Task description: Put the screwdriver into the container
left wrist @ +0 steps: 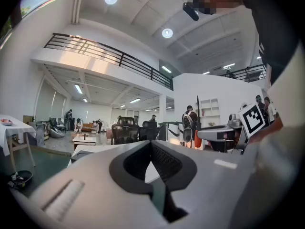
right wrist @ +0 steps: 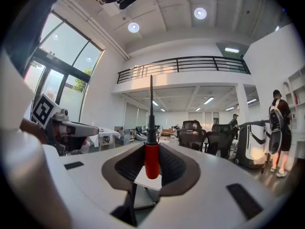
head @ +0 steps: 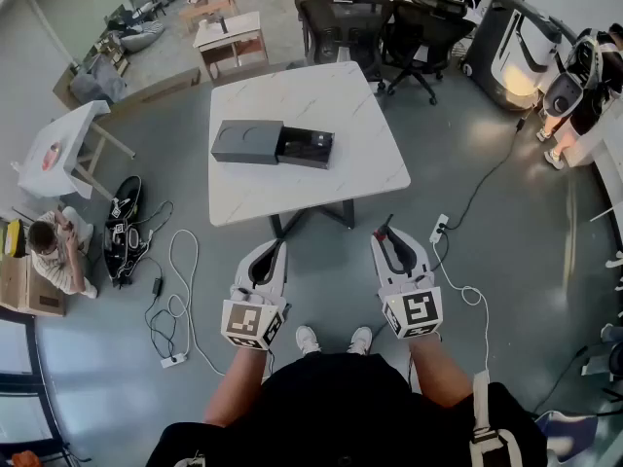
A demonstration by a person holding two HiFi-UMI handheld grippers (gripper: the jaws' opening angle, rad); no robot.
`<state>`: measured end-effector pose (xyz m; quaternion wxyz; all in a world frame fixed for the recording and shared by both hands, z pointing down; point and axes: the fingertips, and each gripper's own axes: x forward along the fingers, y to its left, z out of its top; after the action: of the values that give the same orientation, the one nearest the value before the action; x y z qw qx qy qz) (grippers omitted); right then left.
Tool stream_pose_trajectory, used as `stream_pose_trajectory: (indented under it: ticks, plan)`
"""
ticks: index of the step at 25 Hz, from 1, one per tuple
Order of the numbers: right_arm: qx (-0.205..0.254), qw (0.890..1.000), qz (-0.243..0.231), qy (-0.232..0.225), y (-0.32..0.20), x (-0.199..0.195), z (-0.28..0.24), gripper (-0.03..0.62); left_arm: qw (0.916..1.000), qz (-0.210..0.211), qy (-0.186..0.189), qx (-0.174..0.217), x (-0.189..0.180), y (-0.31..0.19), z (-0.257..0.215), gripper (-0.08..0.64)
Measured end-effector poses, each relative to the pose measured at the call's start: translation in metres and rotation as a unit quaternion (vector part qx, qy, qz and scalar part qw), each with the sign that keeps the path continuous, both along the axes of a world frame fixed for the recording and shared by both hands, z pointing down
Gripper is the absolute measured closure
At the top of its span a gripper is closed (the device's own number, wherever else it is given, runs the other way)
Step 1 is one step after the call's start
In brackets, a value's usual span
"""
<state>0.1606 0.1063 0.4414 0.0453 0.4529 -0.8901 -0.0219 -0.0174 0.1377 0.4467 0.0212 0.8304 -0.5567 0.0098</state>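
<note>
The container [head: 275,143] is a dark grey box with a black tray pulled out at its right; it lies on the white square table [head: 321,95] ahead of me. The screwdriver [right wrist: 151,159] has a red handle and a thin black shaft that points straight up. My right gripper [right wrist: 151,149] is shut on that handle. In the head view my right gripper [head: 383,235] is held short of the table's near edge, with the screwdriver's shaft [head: 387,224] just showing. My left gripper [head: 279,248] is level beside it, and its jaws [left wrist: 151,144] meet with nothing between them.
Black office chairs [head: 341,13] stand behind the table. Cables [head: 170,300] and a power strip [head: 440,227] lie on the grey floor near my feet. At the left a person [head: 54,251] sits on the floor beside a small white table [head: 58,149].
</note>
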Motion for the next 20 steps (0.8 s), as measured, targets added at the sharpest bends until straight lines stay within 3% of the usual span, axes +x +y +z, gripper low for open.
stream_pose_trajectory:
  ticks: [10, 20]
  plan:
    - [0.017, 1.0, 0.005, -0.006, 0.003, -0.005, -0.009, 0.497, 1.0, 0.0, -0.005, -0.004, 0.001, 0.011, 0.004, 0.551]
    - [0.015, 0.999, 0.003, -0.041, 0.017, -0.048, -0.02, 0.497, 0.9999, 0.011, 0.001, -0.007, -0.037, 0.022, 0.011, 0.551]
